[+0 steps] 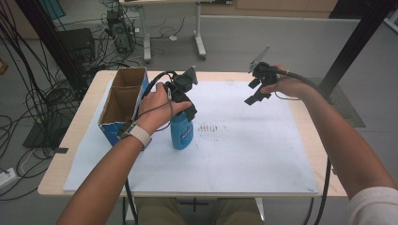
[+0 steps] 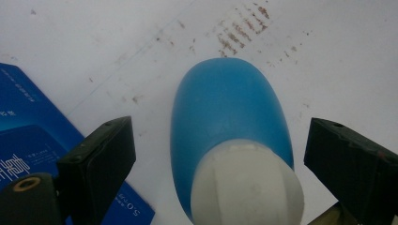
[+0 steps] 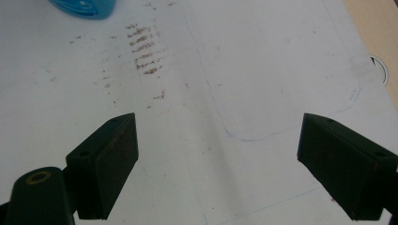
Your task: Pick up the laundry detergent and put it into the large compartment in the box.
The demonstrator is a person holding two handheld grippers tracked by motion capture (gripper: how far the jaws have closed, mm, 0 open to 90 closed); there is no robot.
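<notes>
We have the blue bottle (image 1: 182,132) standing upright on the white sheet (image 1: 244,154) that covers the table (image 1: 87,105); it sits directly below our left hand-held gripper (image 1: 184,101), which points down along the bottle's long axis, so that axis runs straight away from the jaws; in the left gripper view the white cap (image 2: 247,185) lies nearest, between the two black jaws, with the blue body (image 2: 225,103) swelling out beyond it; the left hand-held gripper (image 2: 220,159) stands wide open, a clear gap on each side of the cap, holding nothing; we judge the coming move turns on that one fact: the cap is centred between the jaws and just ahead of them, so a short drop and a squeeze should take it.

Our right hand-held gripper (image 1: 257,91) is well apart, raised off to the far side of the bottle; its jaws are also spread wide and empty (image 3: 218,154), with the bottle's blue edge (image 3: 87,8) far ahead of them; the left hand is plainly the nearer one.

The bottle looks like smooth, matte plastic, rounded at the shoulder; the cap is domed and pale; the sheet is flat, with a patch of brown dashes (image 2: 241,30) beyond the bottle; an open cardboard box (image 1: 123,101) with a blue side stands just beside the left hand.
</notes>
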